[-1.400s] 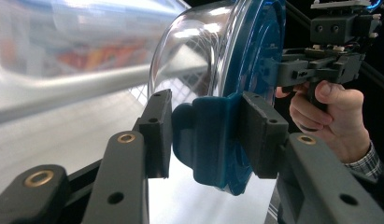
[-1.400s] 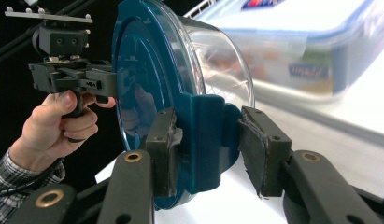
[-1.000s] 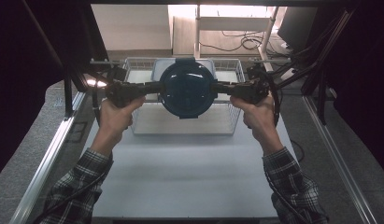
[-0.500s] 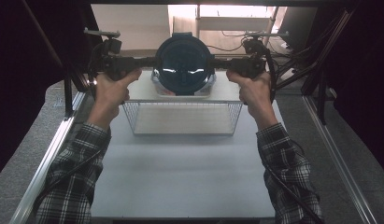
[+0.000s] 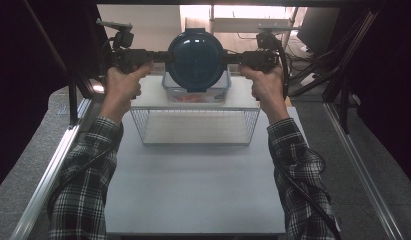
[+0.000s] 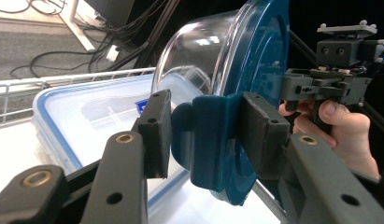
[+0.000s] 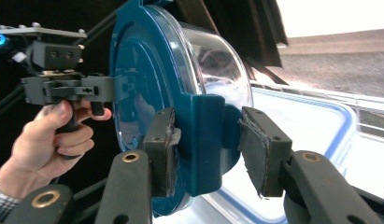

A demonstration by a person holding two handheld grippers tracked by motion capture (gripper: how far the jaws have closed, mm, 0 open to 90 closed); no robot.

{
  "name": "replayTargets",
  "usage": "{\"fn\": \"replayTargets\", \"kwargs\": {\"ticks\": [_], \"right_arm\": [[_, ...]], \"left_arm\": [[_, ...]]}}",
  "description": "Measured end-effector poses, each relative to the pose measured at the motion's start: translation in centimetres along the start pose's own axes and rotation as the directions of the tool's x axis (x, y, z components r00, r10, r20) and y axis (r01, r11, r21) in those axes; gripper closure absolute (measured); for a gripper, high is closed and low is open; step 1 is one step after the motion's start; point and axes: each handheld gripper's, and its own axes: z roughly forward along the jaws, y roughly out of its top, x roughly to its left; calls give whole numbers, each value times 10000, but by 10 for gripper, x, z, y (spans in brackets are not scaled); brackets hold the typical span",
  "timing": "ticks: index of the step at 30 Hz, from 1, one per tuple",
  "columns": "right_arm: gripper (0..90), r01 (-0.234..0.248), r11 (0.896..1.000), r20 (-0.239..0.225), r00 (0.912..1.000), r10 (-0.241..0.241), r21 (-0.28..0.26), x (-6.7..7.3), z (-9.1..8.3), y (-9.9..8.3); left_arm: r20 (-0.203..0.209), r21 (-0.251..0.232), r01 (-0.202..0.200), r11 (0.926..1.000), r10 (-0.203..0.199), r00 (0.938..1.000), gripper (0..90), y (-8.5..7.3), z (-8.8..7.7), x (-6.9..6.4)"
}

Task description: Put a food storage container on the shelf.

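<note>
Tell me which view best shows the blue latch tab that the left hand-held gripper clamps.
The left gripper view: the latch tab sits close up between its pads. The high view shows it tiny at the lid's edge; the right gripper view shows the opposite tab.

The high view looks forward and down from above the person's side of the tabletop (image 5: 193, 190), far enough off to take in both forearms, the wire rack (image 5: 195, 125) and the floor on either side. The left gripper view rides on the left hand-held gripper (image 6: 206, 135) and looks along its two black jaws, very near the round blue-lidded container (image 6: 255, 65); the right hand-held gripper (image 6: 341, 81) shows beyond. The right gripper view looks from the opposite side along the jaws of the right hand-held gripper (image 7: 206, 149), just as near. All three views share the round container (image 5: 195, 60) and the clear storage box (image 5: 195, 92) under it.
</note>
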Motion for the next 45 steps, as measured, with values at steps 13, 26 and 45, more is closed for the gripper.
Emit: {"fn": "replayTargets", "kwargs": {"ticks": [13, 26, 45], "right_arm": [[592, 461, 9985, 1687, 9844, -507, 310, 1, 14, 4], [608, 1075, 9942, 2045, 9730, -1067, 74, 11, 17, 3], [887, 2624, 9599, 2286, 9328, -2786, 992, 22, 8, -32]], "left_arm": [[-1124, -164, 111, 9998, -129, 9936, 491, 6, 15, 9], [-2209, -538, -1440, 9881, 1288, 9668, 594, 2, 9, -1], [-2218, 742, -2827, 9563, 2922, 9303, 900, -46, 10, -19]]}}
